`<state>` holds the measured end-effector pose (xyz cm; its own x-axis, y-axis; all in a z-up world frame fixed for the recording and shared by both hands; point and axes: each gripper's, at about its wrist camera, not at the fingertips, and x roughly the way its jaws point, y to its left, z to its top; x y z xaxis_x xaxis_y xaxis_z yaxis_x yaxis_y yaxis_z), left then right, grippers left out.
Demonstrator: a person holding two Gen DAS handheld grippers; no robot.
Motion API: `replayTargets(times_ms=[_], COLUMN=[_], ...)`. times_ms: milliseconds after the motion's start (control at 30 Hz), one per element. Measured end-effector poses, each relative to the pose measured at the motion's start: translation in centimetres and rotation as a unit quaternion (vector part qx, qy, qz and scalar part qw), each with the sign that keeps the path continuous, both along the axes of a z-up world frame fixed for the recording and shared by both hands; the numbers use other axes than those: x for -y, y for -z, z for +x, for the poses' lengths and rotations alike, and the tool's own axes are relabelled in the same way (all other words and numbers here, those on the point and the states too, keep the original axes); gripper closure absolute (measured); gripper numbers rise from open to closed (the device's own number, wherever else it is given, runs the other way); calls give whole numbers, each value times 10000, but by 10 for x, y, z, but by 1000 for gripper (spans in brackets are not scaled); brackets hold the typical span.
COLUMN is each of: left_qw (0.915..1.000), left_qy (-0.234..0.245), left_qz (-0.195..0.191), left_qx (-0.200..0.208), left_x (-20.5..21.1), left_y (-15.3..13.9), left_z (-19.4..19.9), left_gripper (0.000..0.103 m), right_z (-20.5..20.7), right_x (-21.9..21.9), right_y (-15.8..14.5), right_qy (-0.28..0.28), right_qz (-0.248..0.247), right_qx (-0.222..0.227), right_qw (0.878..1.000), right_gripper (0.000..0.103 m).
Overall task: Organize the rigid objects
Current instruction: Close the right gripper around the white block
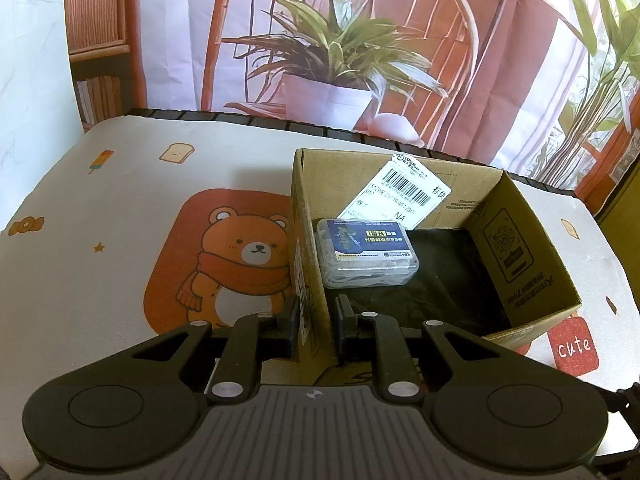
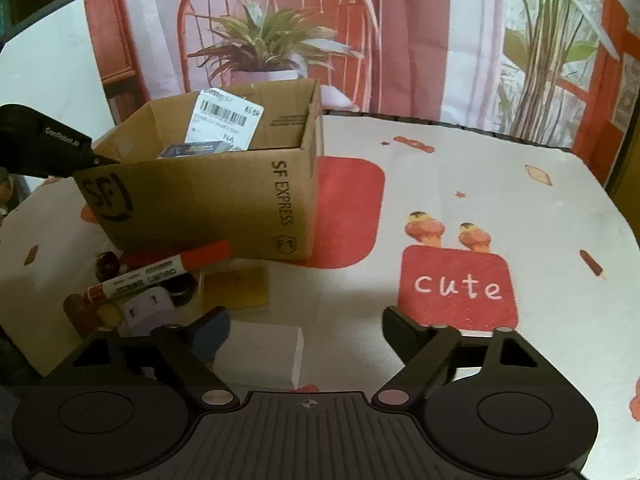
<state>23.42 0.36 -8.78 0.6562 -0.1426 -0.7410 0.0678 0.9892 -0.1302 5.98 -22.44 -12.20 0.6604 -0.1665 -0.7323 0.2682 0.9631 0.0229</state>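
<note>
An open cardboard box (image 1: 524, 256) stands on the table; in the right wrist view it (image 2: 208, 196) reads SF EXPRESS. A clear plastic case with a blue label (image 1: 366, 254) lies inside it, seen also in the right wrist view (image 2: 192, 149). My left gripper (image 1: 316, 320) is shut on the box's near left wall. My right gripper (image 2: 306, 330) is open and empty, above a white block (image 2: 260, 356). In front of the box lie a red marker (image 2: 160, 270), a yellow block (image 2: 236, 286), a lilac piece (image 2: 146, 308) and a black roll (image 2: 182, 290).
The table wears a cloth with a bear print (image 1: 236, 256) and a red "cute" patch (image 2: 456, 286). A printed backdrop with a plant and chair (image 1: 340, 52) hangs behind the table. The left gripper's body (image 2: 44, 144) shows at the box's left corner.
</note>
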Motion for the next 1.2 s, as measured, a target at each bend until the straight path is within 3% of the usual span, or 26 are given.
replayTargets(times_ms=[367,800,1200], left_qw=[10000,10000,10000], left_qy=[0,0,-6], left_qz=[2,2,0], left_qx=[1,2,17], left_x=[0,0,-1], left_y=[0,0,0], left_z=[0,0,-1], left_gripper=[84,84,84], right_z=[6,8,8], right_x=[-15,-14,-12], right_y=[5,11,12], right_qy=[-457,-434,-407], right_qz=[20,155,177], right_qx=[-155,-281,-227], right_qw=[9988,9985,9988], right_gripper=[45,57,57])
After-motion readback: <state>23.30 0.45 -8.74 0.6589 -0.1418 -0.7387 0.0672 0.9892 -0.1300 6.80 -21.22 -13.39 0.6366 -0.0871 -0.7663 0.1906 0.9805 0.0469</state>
